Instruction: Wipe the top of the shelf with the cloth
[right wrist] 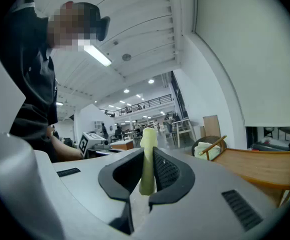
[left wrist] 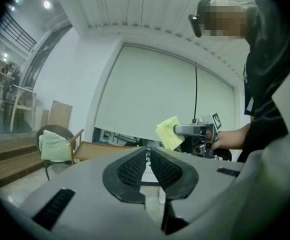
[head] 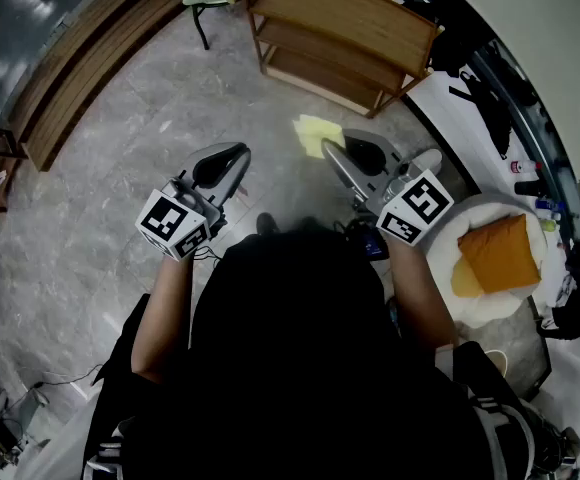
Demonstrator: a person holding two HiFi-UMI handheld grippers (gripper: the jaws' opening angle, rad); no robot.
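Pinching the evidently soft, light cloth (head: 316,134) by one edge, the right gripper (head: 336,154) is holding it; the left gripper (head: 232,158) is idling closed, empty.

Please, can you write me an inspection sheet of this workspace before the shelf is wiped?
surface: shelf top, bare wood, nothing seen on it.
job's things: yellow cloth, held in the air, not yet at the shelf.
clutter: orange pillow on a round white seat; green cushion on a chair.
grippers: left gripper, jaws together, nothing between them; right gripper, clamped on the cloth.
cables: a thin cable on the floor, far from the shelf.
surroundings: grey stone floor; wooden steps at the left.
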